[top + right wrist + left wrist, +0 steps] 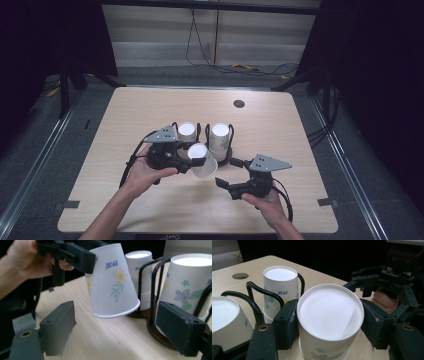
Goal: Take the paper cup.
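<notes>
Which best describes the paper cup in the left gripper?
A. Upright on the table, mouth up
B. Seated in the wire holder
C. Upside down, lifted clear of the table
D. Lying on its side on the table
C: the left gripper clamps the flowered cup base-up, with its rim hanging above the table.

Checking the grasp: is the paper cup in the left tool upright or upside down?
Upside down and tilted: the paper cup has its closed base up in the left tool, wide open rim down, clear of the table.
</notes>
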Demonstrator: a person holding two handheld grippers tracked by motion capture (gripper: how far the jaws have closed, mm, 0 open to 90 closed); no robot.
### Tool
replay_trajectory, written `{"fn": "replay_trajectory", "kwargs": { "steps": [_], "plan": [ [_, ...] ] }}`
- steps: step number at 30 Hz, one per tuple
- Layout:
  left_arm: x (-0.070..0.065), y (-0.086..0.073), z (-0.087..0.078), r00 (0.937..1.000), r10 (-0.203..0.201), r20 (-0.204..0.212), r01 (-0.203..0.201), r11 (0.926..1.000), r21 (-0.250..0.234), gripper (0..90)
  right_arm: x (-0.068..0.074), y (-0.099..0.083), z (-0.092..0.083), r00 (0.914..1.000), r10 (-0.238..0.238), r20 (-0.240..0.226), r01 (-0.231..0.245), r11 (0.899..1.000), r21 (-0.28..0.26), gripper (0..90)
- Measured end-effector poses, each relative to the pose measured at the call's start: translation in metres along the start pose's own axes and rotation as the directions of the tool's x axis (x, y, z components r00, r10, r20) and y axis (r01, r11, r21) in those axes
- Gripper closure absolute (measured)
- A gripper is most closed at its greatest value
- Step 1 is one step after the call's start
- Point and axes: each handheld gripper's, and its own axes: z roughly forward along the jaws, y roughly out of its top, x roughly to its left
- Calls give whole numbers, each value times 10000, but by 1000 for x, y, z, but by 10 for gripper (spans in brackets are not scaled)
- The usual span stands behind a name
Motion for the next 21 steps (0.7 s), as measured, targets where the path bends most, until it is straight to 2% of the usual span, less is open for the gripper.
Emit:
{"fn": "replay_trajectory", "kwargs": {
  "steps": [4, 6, 9, 14, 21],
  "plan": [
    [0, 0, -1, 9999, -36, 106, 36, 10000, 23, 354, 0, 2, 1, 9998, 39, -205, -44, 9997, -220, 145],
    [-2, 1, 1, 9988, -272, 412, 278, 9995, -141, 355, 1, 2, 3, 9997, 10, -241, -16, 9997, -260, 141],
    [-5, 2, 1, 9989, -172, 441, 177, 9998, -91, 355, 2, 2, 4, 9995, 2, -305, -9, 9997, -256, 141],
    [-13, 11, -1, 9958, 39, 911, -4, 9993, -386, 355, 2, 1, 6, 9987, 6, -509, -29, 9990, -451, 143],
    [-15, 13, 1, 9939, -29, 1098, 66, 9994, -333, 355, 2, 0, 10, 9973, 70, -728, -118, 9977, -662, 174]
  ]
}}
